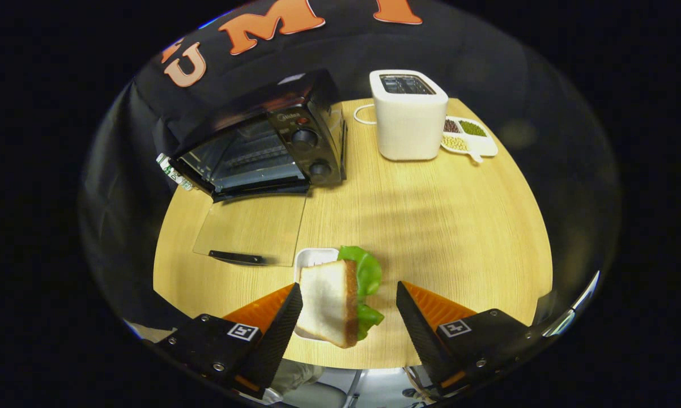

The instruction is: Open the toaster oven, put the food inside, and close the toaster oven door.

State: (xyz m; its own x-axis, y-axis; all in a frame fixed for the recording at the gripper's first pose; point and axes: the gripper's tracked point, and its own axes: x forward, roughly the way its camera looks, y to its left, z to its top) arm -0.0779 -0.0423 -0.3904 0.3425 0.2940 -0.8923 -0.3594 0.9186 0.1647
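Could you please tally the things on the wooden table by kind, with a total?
Appliances: 2, black toaster oven with glass door folded down, white slot toaster
Dishes: 2, white divided dish of beans, white tray
Food: 1, bread-and-lettuce sandwich between the open gripper jaws
Total: 5

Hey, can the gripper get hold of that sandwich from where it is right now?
Probably yes. The sandwich stands on its white dish between the open jaws of the gripper, one jaw at the bread, the other apart from the lettuce side. Nothing sits between jaws and sandwich, so closing should catch it.
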